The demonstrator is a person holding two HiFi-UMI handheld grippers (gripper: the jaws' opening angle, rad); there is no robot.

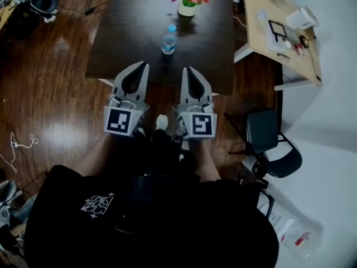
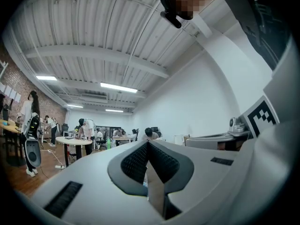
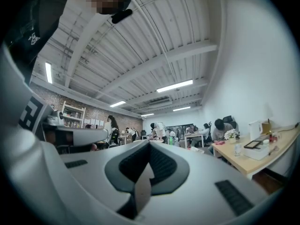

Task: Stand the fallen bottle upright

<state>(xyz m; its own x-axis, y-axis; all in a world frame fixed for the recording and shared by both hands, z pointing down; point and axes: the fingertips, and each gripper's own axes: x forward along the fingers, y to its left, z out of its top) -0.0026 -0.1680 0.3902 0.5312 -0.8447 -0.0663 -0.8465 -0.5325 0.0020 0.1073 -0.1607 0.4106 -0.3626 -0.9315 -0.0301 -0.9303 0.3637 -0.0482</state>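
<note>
Head view: the clear, blue-capped bottle (image 1: 169, 40) stands on the dark worktop (image 1: 122, 38), long axis vertical, cap up, near a flower pot (image 1: 188, 5). Both hand-held grippers, left (image 1: 144, 66) and right (image 1: 186, 70), hover before the worktop's edge.

Left gripper view: jaws together, empty; no bottle shows.

Right gripper view: jaws together, empty; no bottle either.

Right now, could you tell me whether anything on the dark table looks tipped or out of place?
Nothing stands out: the bottle looks upright on the dark table, apart from the flower pot, which is upright too, and no spill shows.
</note>
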